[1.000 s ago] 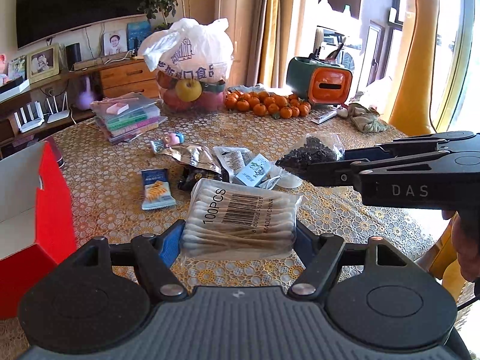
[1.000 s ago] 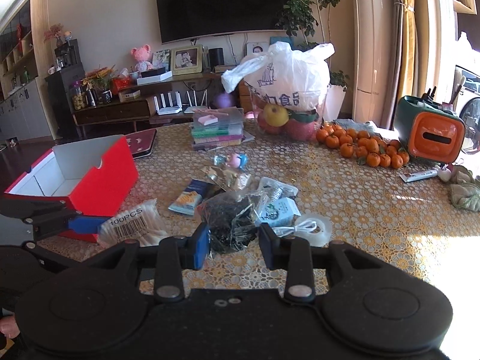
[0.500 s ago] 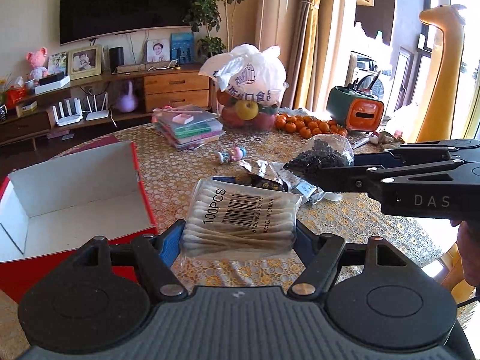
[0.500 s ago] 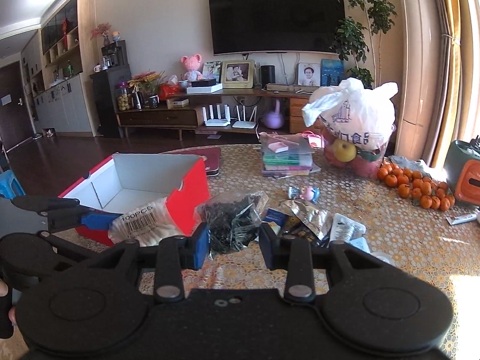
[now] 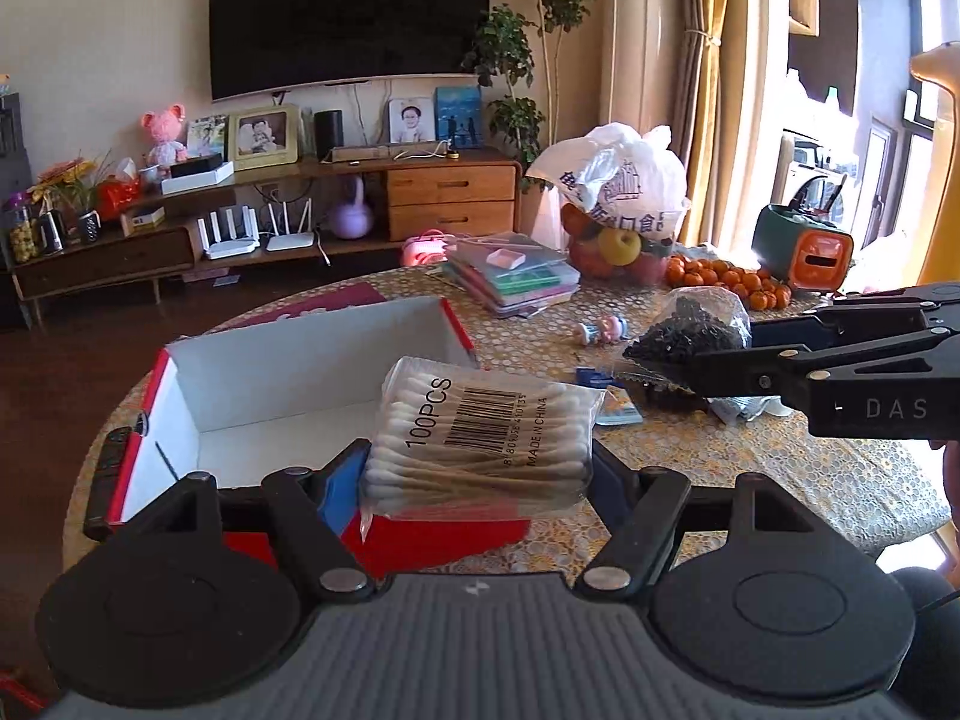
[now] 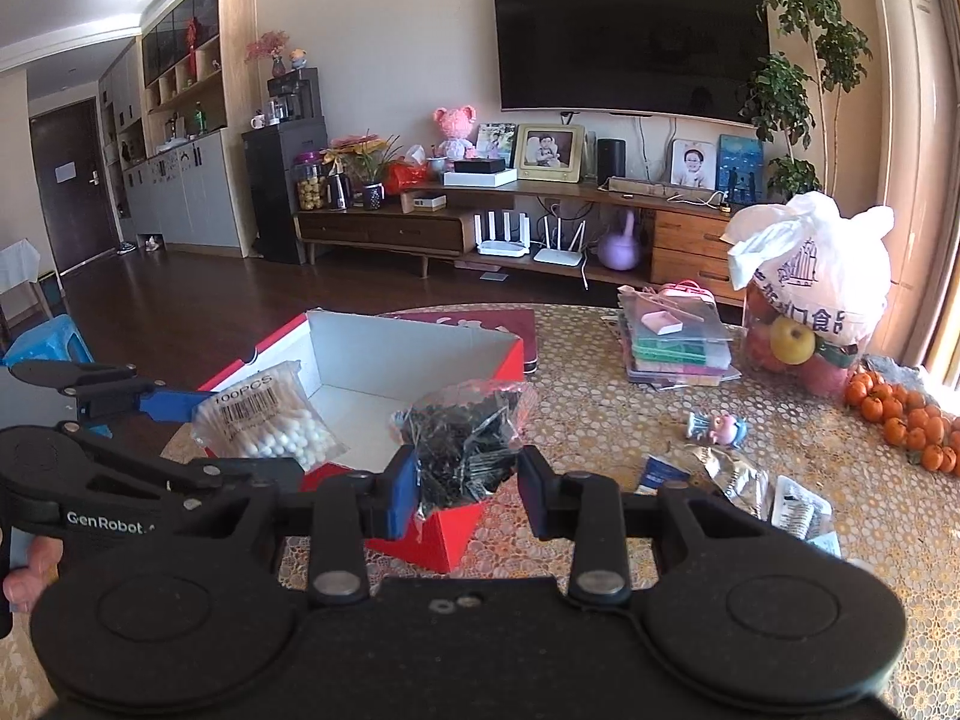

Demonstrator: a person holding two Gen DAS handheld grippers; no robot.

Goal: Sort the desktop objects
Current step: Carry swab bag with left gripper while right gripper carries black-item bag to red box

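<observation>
My left gripper (image 5: 480, 474) is shut on a clear packet of cotton swabs (image 5: 480, 426) marked 100PCS, held over the near right corner of the open red box (image 5: 288, 372) with its white inside. The same packet of cotton swabs (image 6: 264, 414) shows at the left of the right wrist view, over the red box (image 6: 414, 360). My right gripper (image 6: 462, 492) is shut on a clear bag of small black pieces (image 6: 468, 432), held above the box's near right corner. That bag of black pieces (image 5: 690, 330) hangs at the right in the left wrist view.
On the patterned round table (image 6: 600, 414) lie several small packets (image 6: 738, 480), a little figurine (image 6: 717, 426), a stack of plastic cases (image 6: 675, 342), a bag of fruit (image 6: 804, 312) and a heap of tangerines (image 6: 906, 420). A green and orange container (image 5: 801, 246) stands at the far right.
Both grippers have swung left with their loads, from above the loose packets to over the red box, which now fills the middle of both views.
</observation>
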